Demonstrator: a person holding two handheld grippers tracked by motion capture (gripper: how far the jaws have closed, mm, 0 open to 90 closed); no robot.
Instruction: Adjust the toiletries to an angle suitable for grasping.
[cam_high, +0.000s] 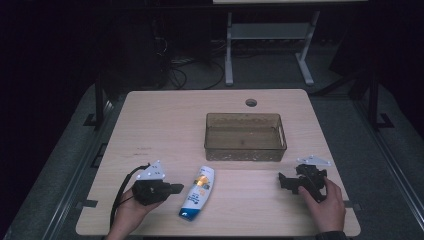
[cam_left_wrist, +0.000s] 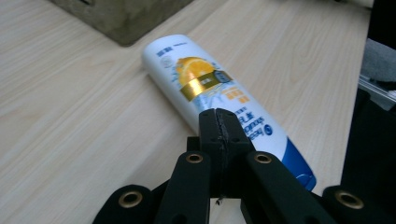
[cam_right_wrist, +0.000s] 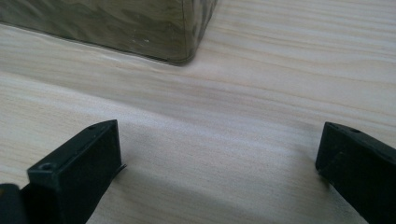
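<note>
Just ahead of your left gripper (cam_left_wrist: 218, 122), jaws pressed together w/ nothing between, lies white plastic shampoo bottle (cam_left_wrist: 219, 100), orange label, blue cap; right gripper (cam_right_wrist: 217, 154) spread wide.

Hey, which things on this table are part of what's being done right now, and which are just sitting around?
In the job:
- shampoo bottle, lying flat
- left gripper, shut, beside the bottle
- brown tray, probably where it goes
- right gripper, open, holding nothing

Just there:
- table
- white stand legs behind
- floor cables
</note>
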